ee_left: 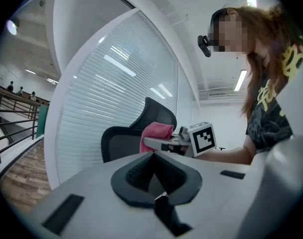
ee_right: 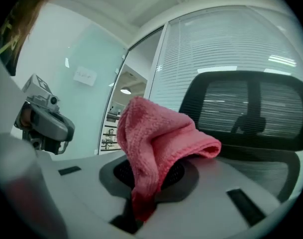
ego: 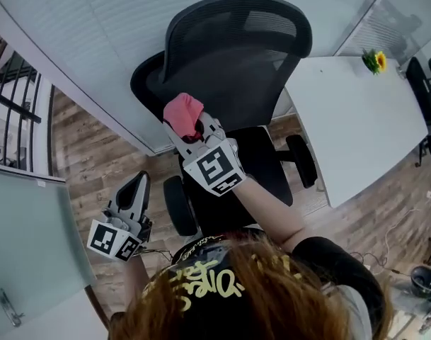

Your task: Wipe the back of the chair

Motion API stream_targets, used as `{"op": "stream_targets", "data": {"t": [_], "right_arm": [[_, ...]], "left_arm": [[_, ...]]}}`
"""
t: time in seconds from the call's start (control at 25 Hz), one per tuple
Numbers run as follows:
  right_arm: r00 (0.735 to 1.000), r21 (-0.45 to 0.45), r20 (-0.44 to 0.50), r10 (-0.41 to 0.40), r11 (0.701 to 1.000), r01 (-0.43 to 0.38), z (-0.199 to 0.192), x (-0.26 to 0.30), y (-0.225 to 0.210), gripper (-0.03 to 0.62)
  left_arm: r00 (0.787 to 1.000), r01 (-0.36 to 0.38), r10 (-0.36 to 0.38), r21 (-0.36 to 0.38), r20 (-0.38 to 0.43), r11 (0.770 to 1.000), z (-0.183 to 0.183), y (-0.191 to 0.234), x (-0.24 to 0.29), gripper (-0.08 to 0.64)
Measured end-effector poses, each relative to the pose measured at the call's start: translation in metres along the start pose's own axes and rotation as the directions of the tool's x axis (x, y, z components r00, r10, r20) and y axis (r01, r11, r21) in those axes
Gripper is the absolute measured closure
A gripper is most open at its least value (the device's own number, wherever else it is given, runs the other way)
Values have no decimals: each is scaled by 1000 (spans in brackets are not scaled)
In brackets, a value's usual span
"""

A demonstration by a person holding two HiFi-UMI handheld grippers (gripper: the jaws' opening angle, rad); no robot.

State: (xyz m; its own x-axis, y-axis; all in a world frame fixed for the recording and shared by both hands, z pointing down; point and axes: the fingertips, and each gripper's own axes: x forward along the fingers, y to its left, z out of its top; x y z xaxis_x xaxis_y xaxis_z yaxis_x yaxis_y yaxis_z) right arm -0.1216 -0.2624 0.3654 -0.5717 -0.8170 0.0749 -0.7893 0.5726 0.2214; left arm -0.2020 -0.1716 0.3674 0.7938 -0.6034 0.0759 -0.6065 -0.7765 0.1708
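The right gripper (ego: 194, 132) is squeezing a pink cloth (ego: 181, 113) between its jaws. The cloth is sticking up out of the jaws in a soft lump, and only its bottom bit is pinched. It is being held up in front of the low part of the black net chair back (ego: 236, 55). I can't tell if the cloth is touching the net or is just near it.

The left gripper (ego: 137, 186) is hanging low and off to the side, well away from the chair. Its jaws are pressed together with nothing in them.

Here is what could go wrong, I think. Nothing is holding the chair, so a hard push might make it turn or roll away. The cloth might slip out when it rubs on the rough net, because so little of it is pinched. If the cloth folds over, the hard jaw tips might scrape the net.
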Motion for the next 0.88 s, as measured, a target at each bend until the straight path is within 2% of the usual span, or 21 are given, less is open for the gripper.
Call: {"op": "stream_targets", "data": {"t": [0.24,0.4,0.64,0.88], "right_arm": [[999,0,-12,-43,999,43,-8,-90,-38,534],[997,0,-44,-71,997,71,-15,-149,-64,534],[996,32,-9,-86,996,86,-25,-208,-84,532],[997,36,21,-74,997,73,-31,-246,-100,534]], "left_arm": [[996,93,-93,31,13,995,5,-64,60,569],[991,128,-129,41,21,991,6,-107,92,569],[990,137,-138,56,26,989,4,-151,110,569],[995,93,-95,67,33,993,-1,-184,118,569]]}}
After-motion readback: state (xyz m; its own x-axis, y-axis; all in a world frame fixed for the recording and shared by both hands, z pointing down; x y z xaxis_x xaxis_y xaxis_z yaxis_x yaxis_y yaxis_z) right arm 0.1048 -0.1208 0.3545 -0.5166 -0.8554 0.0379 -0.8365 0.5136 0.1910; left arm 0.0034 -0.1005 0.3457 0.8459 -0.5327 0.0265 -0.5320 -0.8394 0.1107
